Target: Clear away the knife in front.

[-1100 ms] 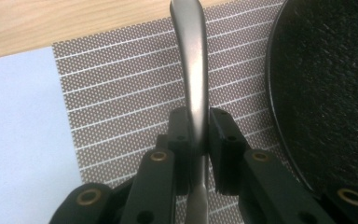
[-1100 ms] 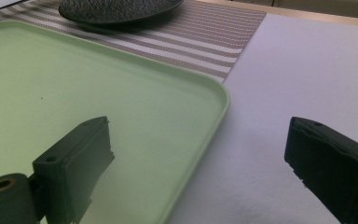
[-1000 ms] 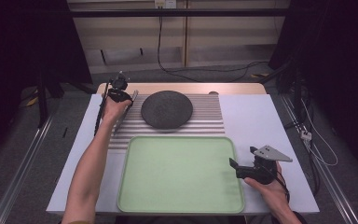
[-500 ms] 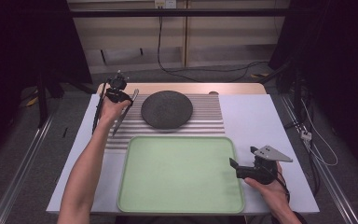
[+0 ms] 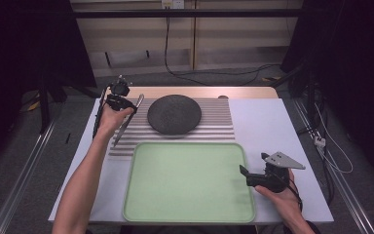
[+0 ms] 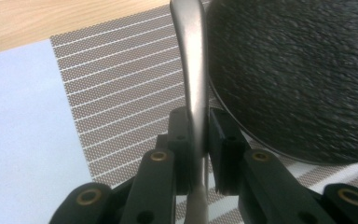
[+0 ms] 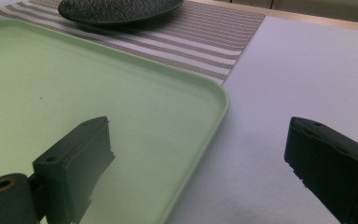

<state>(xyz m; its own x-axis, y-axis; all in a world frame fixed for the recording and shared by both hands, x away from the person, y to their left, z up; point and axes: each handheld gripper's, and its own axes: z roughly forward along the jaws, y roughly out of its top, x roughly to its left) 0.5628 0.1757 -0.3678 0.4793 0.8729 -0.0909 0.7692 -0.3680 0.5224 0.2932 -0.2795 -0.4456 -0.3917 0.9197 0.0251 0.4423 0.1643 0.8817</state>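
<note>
We find the left tongs (image 5: 121,101) clamped on a metal utensil (image 5: 126,120), now lifted beside the dark plate (image 5: 174,114); the right tongs (image 5: 247,176) stay open over the green tray (image 5: 141,204).

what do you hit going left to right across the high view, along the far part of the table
left gripper → metal utensil held in its fingers → dark plate → bare white table

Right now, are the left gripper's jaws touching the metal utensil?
Touching. In the left gripper view, the left gripper has both jaws pressed against the metal utensil, with no gap visible on either side.
</note>
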